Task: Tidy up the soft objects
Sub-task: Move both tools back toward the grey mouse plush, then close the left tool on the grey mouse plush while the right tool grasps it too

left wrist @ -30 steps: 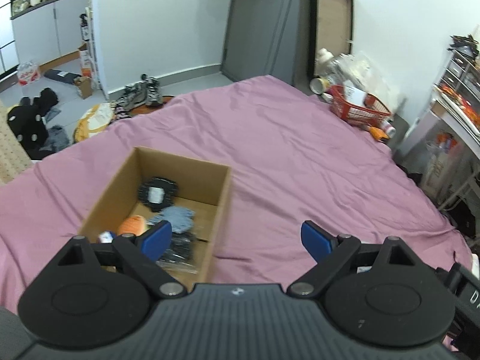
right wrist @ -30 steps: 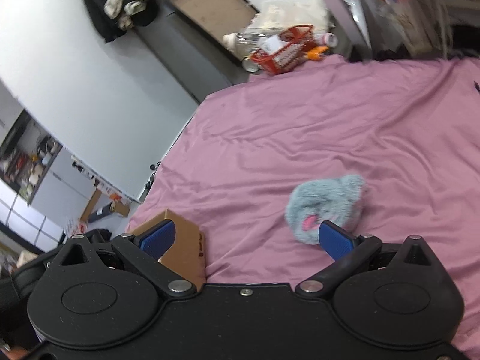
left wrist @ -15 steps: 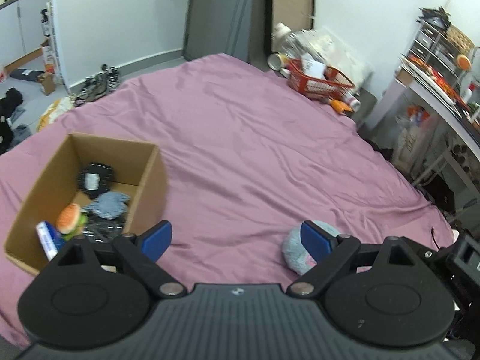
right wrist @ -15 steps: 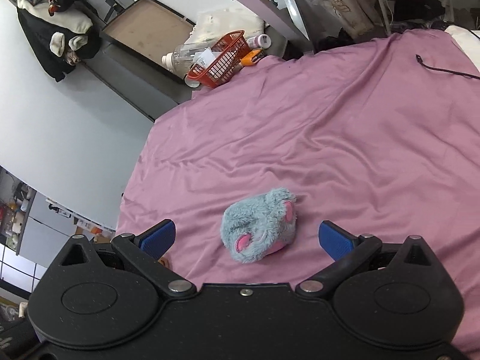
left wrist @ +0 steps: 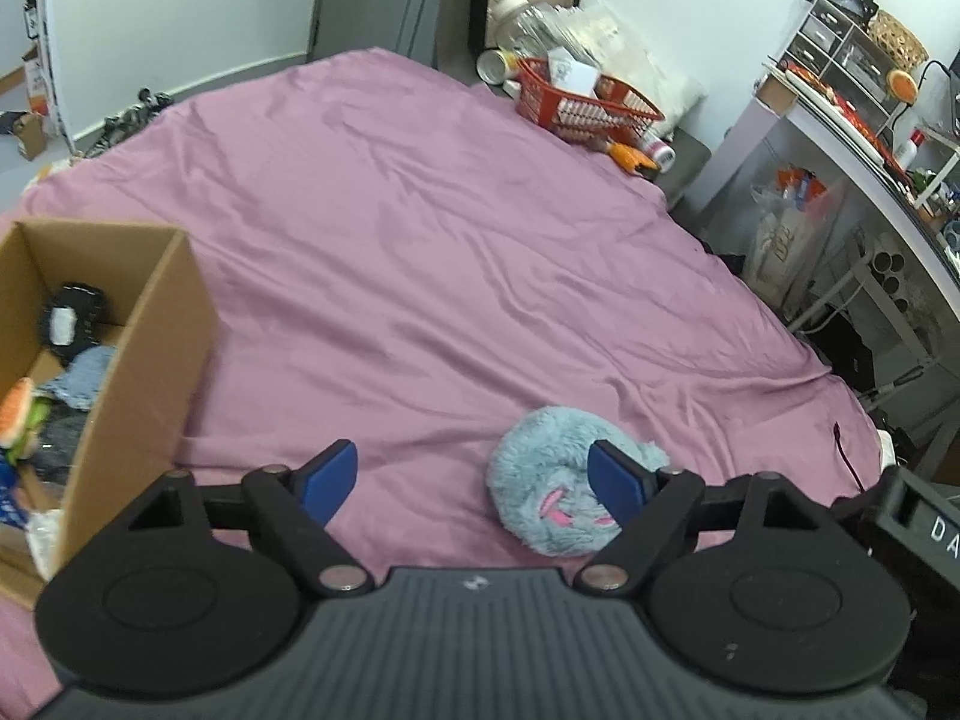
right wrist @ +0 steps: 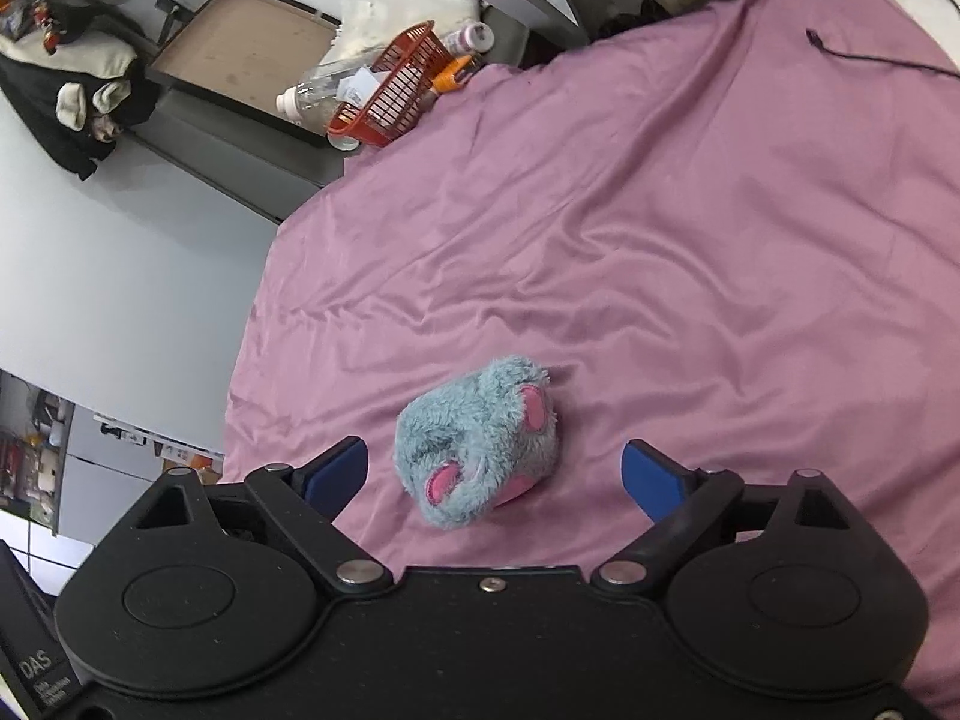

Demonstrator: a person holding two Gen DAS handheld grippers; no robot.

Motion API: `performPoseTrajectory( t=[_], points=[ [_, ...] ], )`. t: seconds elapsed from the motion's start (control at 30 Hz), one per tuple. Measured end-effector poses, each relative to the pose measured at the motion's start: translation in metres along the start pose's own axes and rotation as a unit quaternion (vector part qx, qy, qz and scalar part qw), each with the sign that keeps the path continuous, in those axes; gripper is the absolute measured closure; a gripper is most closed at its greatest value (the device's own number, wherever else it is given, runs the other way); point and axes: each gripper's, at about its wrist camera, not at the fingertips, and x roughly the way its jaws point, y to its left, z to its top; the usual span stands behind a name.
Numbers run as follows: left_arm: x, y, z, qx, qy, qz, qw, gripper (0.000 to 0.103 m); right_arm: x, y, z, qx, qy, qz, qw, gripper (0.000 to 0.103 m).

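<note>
Since 1 s ago your R gripper [right wrist: 495, 474] swung over the plush mouse [right wrist: 480, 441], now centred btwn wide-open, empty jaws | L gripper [left wrist: 474, 474] spread wide, holding nothing | mouse on pink bedspread [left wrist: 450, 252] nr its front edge | cardboard box [left wrist: 138, 372] at left edge.

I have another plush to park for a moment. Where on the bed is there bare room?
Bare pink sheet runs between the cardboard box, the red basket and the grey plush mouse. The box itself is crowded with toys.
</note>
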Motion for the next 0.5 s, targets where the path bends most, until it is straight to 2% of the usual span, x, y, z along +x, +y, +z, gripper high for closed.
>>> performPoseTrajectory(
  t=[0.1, 0.2, 0.33, 0.37, 0.5],
  points=[
    [0.013, -0.001, -0.001, 0.005, 0.008, -0.003, 1.0000, 0.021, 0.012, -0.003, 0.002, 0.006, 0.014, -0.008, 1.000, 0.025],
    [0.027, -0.001, -0.001, 0.004, 0.022, -0.009, 0.9997, 0.030, 0.024, -0.008, 0.005, 0.022, 0.027, -0.008, 0.999, 0.027],
    [0.045, -0.004, -0.003, 0.001, 0.040, -0.017, 0.9991, 0.032, 0.037, -0.011, 0.008, 0.036, 0.034, -0.015, 0.999, 0.028],
    [0.049, -0.006, -0.004, 0.001, 0.044, -0.019, 0.9988, 0.033, 0.041, -0.012, 0.009, 0.037, 0.038, -0.017, 0.998, 0.031],
    [0.064, -0.006, -0.005, -0.005, 0.062, -0.029, 0.9976, 0.044, 0.054, -0.022, 0.010, 0.063, 0.059, -0.015, 0.996, 0.048]
  ],
)
